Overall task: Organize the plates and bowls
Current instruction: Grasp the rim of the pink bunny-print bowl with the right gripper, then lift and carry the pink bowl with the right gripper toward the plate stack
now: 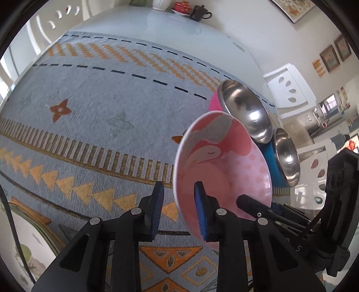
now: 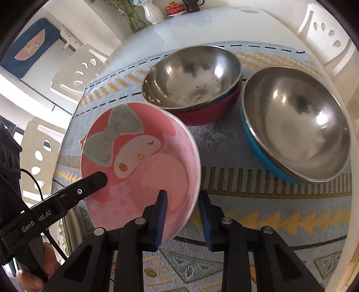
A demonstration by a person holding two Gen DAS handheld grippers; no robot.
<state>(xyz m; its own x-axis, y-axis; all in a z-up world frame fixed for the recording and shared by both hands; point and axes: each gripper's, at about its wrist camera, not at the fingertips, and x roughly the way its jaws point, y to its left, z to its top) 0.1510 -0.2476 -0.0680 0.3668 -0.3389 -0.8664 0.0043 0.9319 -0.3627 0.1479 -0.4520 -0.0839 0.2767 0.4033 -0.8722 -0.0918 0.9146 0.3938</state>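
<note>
A pink cartoon plate [image 2: 143, 161] hangs tilted above the patterned cloth, held at opposite edges by both grippers; it also shows in the left wrist view [image 1: 222, 161]. My left gripper [image 1: 179, 211] straddles the plate's rim, and its finger [image 2: 89, 182] reaches in from the left in the right wrist view. My right gripper [image 2: 182, 215] straddles the near rim, and its finger [image 1: 249, 202] shows in the left wrist view. A steel bowl with magenta outside [image 2: 193, 80] and a steel bowl with blue outside [image 2: 296, 121] stand on the cloth behind.
A patterned blue-grey cloth [image 1: 89, 112] covers the white table. A vase [image 2: 152, 13], a red lidded cup [image 2: 174, 7] and a dark teapot [image 1: 199, 13] stand at the far end. Another plate's rim [image 1: 27, 235] lies at lower left. White chairs [image 2: 76, 69] surround the table.
</note>
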